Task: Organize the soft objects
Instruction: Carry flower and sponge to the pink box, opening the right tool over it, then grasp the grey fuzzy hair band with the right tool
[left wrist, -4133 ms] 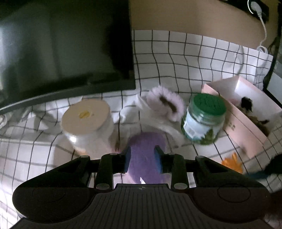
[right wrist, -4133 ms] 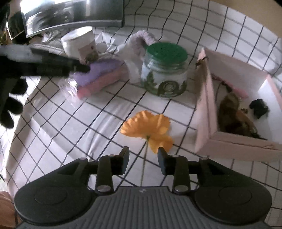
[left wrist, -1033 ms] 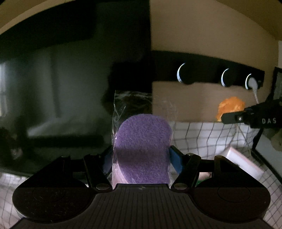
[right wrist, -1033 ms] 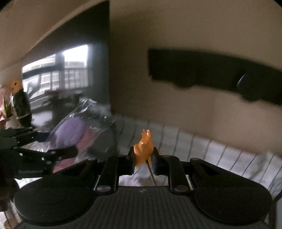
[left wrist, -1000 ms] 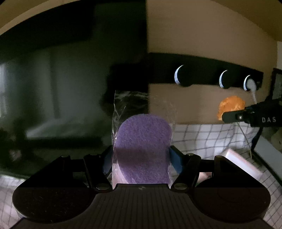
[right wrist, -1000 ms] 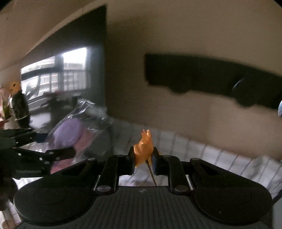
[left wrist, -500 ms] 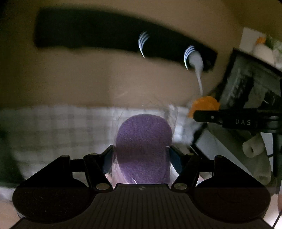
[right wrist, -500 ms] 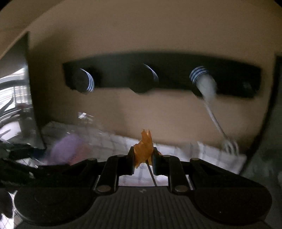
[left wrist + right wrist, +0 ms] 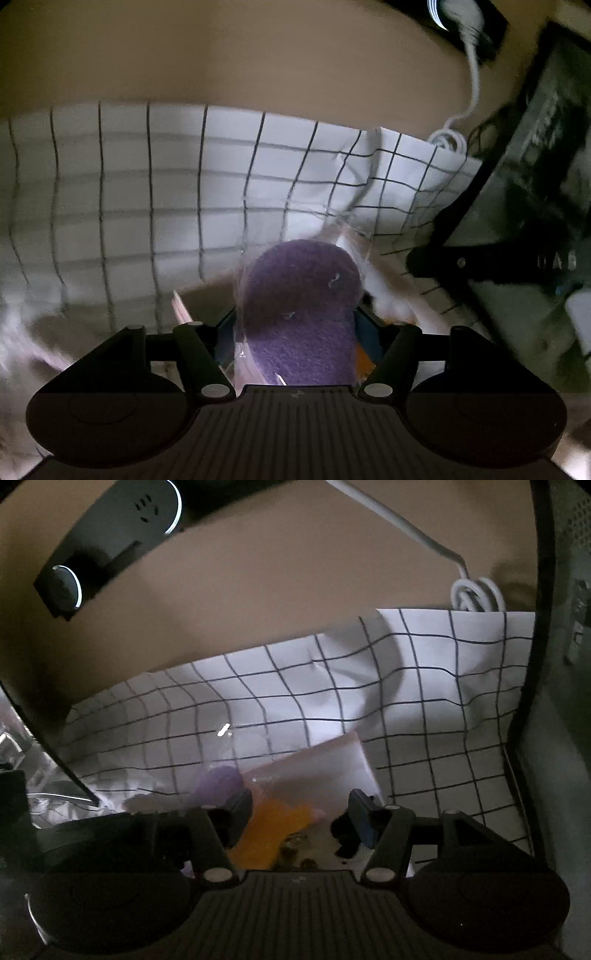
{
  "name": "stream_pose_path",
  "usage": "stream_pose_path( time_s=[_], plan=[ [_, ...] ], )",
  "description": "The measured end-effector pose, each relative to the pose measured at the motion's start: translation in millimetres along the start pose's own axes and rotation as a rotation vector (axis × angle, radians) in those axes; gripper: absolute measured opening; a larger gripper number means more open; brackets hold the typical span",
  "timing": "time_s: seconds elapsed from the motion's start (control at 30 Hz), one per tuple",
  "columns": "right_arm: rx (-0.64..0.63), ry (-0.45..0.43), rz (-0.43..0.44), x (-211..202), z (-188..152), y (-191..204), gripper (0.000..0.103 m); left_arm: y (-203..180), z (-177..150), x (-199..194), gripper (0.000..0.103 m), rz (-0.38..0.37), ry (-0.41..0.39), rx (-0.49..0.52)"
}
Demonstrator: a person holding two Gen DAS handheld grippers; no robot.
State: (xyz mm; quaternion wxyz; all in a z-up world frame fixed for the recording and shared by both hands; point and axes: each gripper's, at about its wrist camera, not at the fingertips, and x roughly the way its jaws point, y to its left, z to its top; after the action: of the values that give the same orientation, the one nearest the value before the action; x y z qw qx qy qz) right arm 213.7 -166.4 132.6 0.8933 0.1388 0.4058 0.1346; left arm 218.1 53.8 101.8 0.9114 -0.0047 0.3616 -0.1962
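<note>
My left gripper (image 9: 295, 328) is shut on a purple sponge (image 9: 299, 306) wrapped in clear plastic and holds it over the pink box, whose edge (image 9: 391, 284) shows just behind it. My right gripper (image 9: 299, 812) is open above the pink box (image 9: 332, 760). The orange flower (image 9: 273, 830) lies in the box below it, next to dark brown items (image 9: 343, 834). The purple sponge (image 9: 218, 782) and the left gripper's dark body (image 9: 110, 834) show at the left of the right wrist view. The right gripper's arm (image 9: 480, 264) shows at the right of the left wrist view.
A white cloth with a black grid (image 9: 147, 192) covers the table up to a tan wall. A black power strip (image 9: 110, 542) and a white cable (image 9: 472, 594) hang on the wall. A dark monitor (image 9: 535, 184) stands at the right.
Both grippers have swung right and down to the pink box. My right gripper has opened and the orange flower has dropped into the box. My left gripper still holds the sponge.
</note>
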Motion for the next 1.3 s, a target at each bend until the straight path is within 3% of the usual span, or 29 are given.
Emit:
stream_pose_path(
  time_s=[0.03, 0.07, 0.2, 0.33, 0.4, 0.43, 0.47, 0.5, 0.53, 0.6, 0.67, 0.73, 0.77, 0.83, 0.97, 1.17, 1.23, 1.3],
  plan=[
    [-0.004, -0.001, -0.012, 0, -1, 0, 0.058, -6, -1, -4, 0.072, 0.048, -0.030, 0.053],
    [-0.008, -0.003, -0.025, -1, -1, 1, 0.058, -7, -1, -6, 0.072, 0.037, -0.048, 0.063],
    [-0.004, -0.006, -0.067, -3, 3, 1, 0.059, 7, 2, -7, 0.073, -0.097, -0.051, -0.072],
    [0.020, 0.012, -0.070, -9, 0, -4, 0.059, 15, 3, -8, 0.074, -0.148, -0.042, -0.137],
    [0.032, 0.019, -0.063, -12, -2, -5, 0.059, 4, 5, -8, 0.072, -0.078, -0.058, -0.071],
    [0.036, 0.021, -0.062, -14, -2, -6, 0.060, 5, 6, -6, 0.074, -0.125, -0.052, -0.083],
    [0.038, 0.020, -0.065, -15, -3, -6, 0.060, 5, 6, -5, 0.074, -0.125, -0.055, -0.098],
    [0.039, 0.019, -0.070, -17, -3, -7, 0.060, -2, 6, -6, 0.072, -0.047, -0.079, -0.048],
    [0.039, 0.015, -0.076, -20, -3, -7, 0.060, -8, 6, -6, 0.072, -0.032, -0.100, -0.001],
    [0.036, 0.011, -0.091, -25, -3, -7, 0.061, -1, 5, 0, 0.073, -0.166, -0.062, -0.076],
    [0.027, 0.005, -0.101, -29, -4, -7, 0.064, -8, 1, 4, 0.070, -0.105, -0.054, -0.022],
    [0.025, 0.003, -0.115, -32, -5, -8, 0.065, -6, -3, 12, 0.070, -0.138, -0.011, -0.032],
    [0.027, 0.001, -0.119, -32, -6, -9, 0.065, -6, -5, 14, 0.070, -0.117, -0.006, -0.019],
    [0.039, 0.003, -0.121, -31, -8, -12, 0.065, -9, -10, 10, 0.069, -0.081, -0.051, 0.032],
    [0.033, 0.004, -0.132, -29, -16, -12, 0.065, 6, -21, -14, 0.069, -0.131, -0.092, -0.020],
    [-0.021, -0.018, -0.144, -21, -30, 0, 0.063, 46, -59, -66, 0.069, -0.079, -0.112, -0.088],
    [-0.012, -0.026, -0.140, -8, -30, 5, 0.045, 68, -72, -92, 0.069, -0.016, -0.133, -0.129],
    [-0.006, -0.014, -0.134, 12, -28, 11, 0.035, 96, -80, -123, 0.069, 0.066, -0.163, -0.179]
  ],
)
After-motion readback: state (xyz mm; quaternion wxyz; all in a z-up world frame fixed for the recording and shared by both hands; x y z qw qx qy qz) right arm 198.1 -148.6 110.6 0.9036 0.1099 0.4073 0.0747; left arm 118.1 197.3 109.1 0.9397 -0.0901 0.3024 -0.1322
